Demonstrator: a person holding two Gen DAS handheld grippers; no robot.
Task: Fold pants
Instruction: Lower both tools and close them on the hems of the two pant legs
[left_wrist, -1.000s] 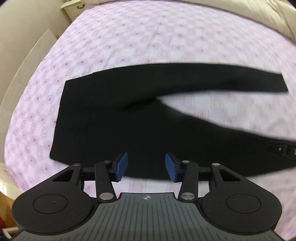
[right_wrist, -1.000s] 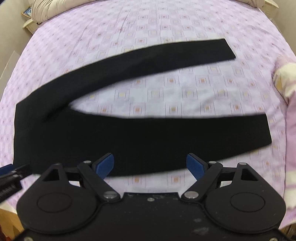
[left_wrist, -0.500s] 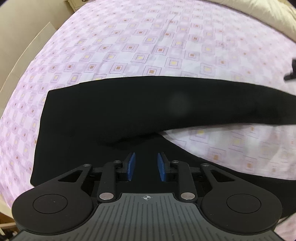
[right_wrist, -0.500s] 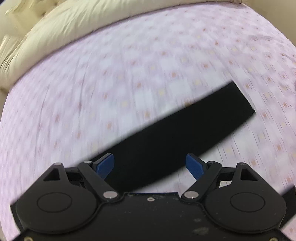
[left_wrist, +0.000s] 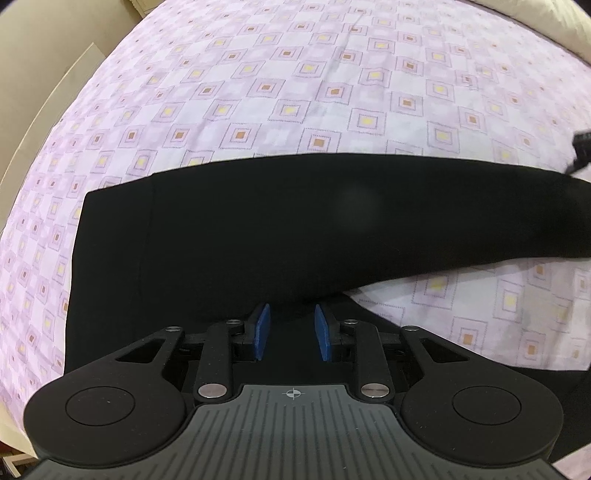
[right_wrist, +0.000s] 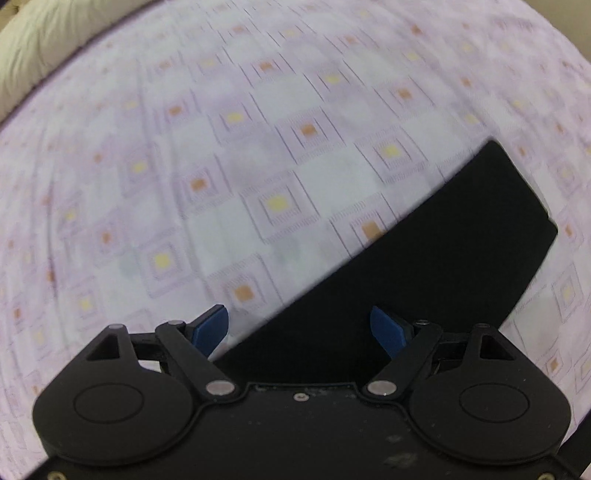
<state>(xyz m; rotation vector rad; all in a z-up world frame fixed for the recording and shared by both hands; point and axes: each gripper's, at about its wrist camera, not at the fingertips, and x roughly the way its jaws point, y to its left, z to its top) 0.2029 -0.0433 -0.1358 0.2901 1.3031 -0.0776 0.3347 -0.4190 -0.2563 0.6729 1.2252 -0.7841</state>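
Pants (left_wrist: 295, 236) lie spread on the bedsheet (left_wrist: 295, 74); our left gripper (left_wrist: 291, 332), narrowed, empty, hovers at the crotch, right gripper (right_wrist: 299, 332), wide, closing, straddles 1 leg, so next we pinch fabric.

Pants (left_wrist: 295, 236) lying flat on the bedsheet (left_wrist: 295, 74), spanning mid-frame, waist end left, legs running off right. Cushion (right_wrist: 55, 40) sitting upper left in right wrist view.

Bed: I see a sheet (left_wrist: 258, 92) of lilac squares with yellow and orange centres filling both views.
Bedding: a cream quilt (right_wrist: 48, 48) bunched at the far edge.
Left side: a beige panel (left_wrist: 40, 122), possibly cardboard.
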